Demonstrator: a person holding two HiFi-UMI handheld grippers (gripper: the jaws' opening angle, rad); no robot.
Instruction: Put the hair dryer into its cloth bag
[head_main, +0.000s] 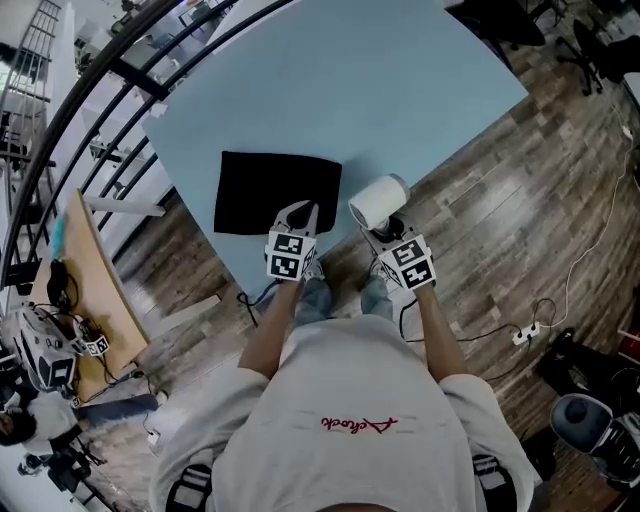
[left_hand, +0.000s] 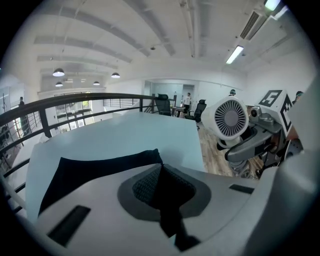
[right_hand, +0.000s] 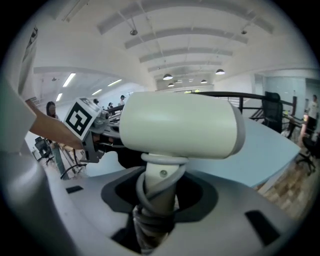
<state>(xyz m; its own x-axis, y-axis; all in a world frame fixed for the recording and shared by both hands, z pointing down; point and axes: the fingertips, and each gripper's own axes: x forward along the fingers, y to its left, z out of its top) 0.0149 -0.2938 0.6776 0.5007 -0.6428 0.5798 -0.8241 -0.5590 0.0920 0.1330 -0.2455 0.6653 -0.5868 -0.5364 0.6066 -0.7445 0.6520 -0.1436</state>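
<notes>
Two grasps are set, insertion pending: left gripper (head_main: 298, 212) fingers closed on the cloth bag (head_main: 262, 190) edge, right gripper (head_main: 388, 230) fingers clamping the hair dryer (head_main: 378, 200) handle.

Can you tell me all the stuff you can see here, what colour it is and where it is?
table: one, light blue, in front of the person.
cloth bag: one, black, lying on the table near its edge.
hair dryer: one, white, held up right of the cloth bag.
cord: one, grey, wound round the hair dryer's handle.
railing: one, black, curving past the table.
floor: brown wood, around the table.
power strip: one, white, on the floor at right.
left gripper: one, grey, shut on the cloth bag's near edge.
right gripper: one, grey, shut on the hair dryer's handle.
shirt: one, grey, on the person.
</notes>
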